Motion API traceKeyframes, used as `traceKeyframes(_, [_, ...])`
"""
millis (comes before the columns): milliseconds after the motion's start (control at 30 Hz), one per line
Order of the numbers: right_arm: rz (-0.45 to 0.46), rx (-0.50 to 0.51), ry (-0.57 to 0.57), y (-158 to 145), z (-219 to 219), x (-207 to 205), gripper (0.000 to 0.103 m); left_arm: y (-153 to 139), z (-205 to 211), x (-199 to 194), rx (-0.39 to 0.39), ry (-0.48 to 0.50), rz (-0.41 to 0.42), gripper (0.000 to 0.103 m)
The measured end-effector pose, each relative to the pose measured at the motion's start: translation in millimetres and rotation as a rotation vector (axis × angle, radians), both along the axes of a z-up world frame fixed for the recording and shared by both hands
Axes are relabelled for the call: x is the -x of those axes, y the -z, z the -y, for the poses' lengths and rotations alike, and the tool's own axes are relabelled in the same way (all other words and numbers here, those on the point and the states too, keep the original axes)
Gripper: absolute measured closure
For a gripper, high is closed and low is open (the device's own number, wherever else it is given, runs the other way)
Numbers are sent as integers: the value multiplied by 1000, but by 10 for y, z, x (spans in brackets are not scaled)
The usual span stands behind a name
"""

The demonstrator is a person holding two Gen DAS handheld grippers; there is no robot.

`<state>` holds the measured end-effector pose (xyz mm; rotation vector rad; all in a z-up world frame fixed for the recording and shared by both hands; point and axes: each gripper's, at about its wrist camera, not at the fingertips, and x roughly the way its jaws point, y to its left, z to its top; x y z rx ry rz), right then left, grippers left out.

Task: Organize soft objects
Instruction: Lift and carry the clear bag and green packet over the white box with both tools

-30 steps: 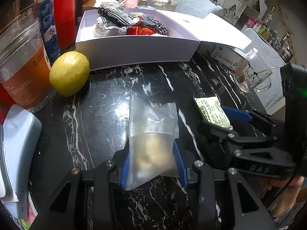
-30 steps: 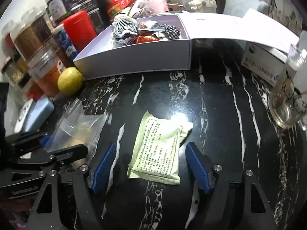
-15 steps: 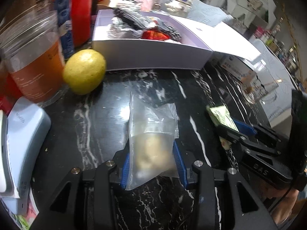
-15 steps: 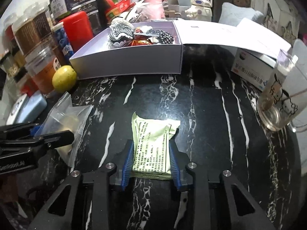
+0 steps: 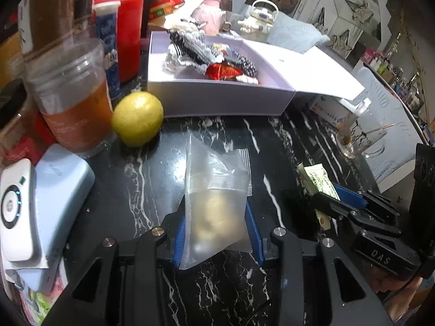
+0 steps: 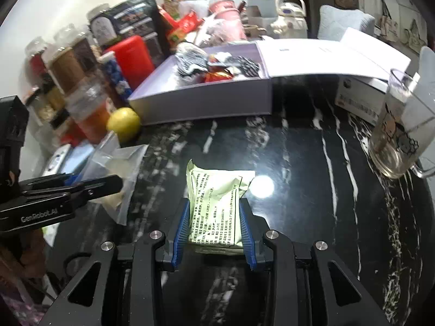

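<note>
My left gripper [image 5: 217, 217] is shut on a clear zip bag [image 5: 214, 187] with a pale lump inside, held just above the black marble table [image 5: 152, 179]. My right gripper [image 6: 214, 225] is shut on a pale green printed sachet [image 6: 214, 193], its blue pads pressing on both sides. The left wrist view has the right gripper [image 5: 334, 198] and the sachet [image 5: 315, 176] at the right. The right wrist view has the left gripper [image 6: 108, 184] and the bag [image 6: 122, 160] at the left. An open lavender box [image 5: 223, 100] [image 6: 204, 100] behind them holds checked fabric pieces and a red packet.
A yellow lemon [image 5: 137, 118] lies by the box's front left corner, beside a plastic cup of orange drink [image 5: 73, 100] and a red canister [image 5: 130, 35]. A pale blue case [image 5: 54, 203] lies at the left. A cartoon glass mug [image 6: 394, 146] and a small carton [image 6: 359, 100] stand at the right.
The right gripper's jaws closed from wide open onto the green sachet. Both grippers then rose a little and came nearer the box. The left gripper kept the bag throughout.
</note>
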<state>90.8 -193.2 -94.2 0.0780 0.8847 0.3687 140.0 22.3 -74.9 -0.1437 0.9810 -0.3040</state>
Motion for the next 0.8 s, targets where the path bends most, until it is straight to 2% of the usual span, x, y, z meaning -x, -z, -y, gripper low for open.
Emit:
traceKeyframes(433, [128,-42,-75,-526,-74,52,68,-594,36,31,-8,29,166,65])
traceKeyframes(800, [270,-30,-83,-1024,22,-131,68,-1097,153,-162,-17,38,330,65])
